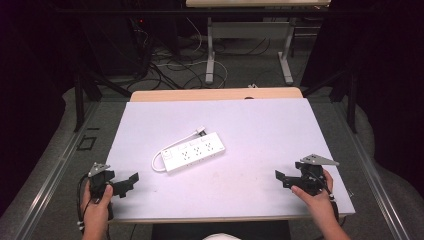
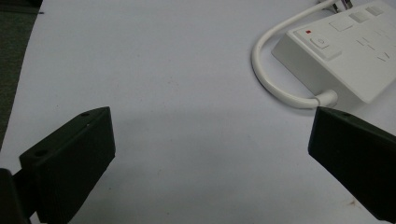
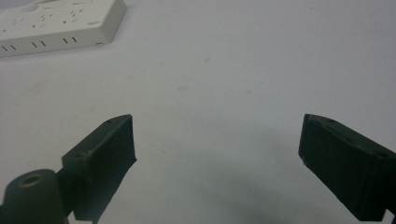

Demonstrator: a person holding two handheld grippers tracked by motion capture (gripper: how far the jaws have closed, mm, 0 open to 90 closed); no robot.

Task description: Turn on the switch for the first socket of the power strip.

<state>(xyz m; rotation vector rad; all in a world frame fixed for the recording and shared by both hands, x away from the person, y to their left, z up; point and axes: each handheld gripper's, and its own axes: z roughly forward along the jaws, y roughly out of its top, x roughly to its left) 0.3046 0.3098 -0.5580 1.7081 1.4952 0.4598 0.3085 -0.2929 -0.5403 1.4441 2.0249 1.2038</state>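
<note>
Two claws sit low over the white bench (image 1: 260,125), one at each near corner. At the left, the left claw (image 1: 131,181) is spread wide with nothing between its jaws, pointing toward the middle. Between the two, well apart from both, a white power strip (image 1: 193,152) lies flat and slanted, its cord (image 1: 161,156) looping off its left end. At the right, the right claw (image 1: 280,178) gapes just as wide, holding nothing.

White table (image 1: 260,130), floor cables (image 1: 170,65), another table's legs (image 1: 210,55).
</note>
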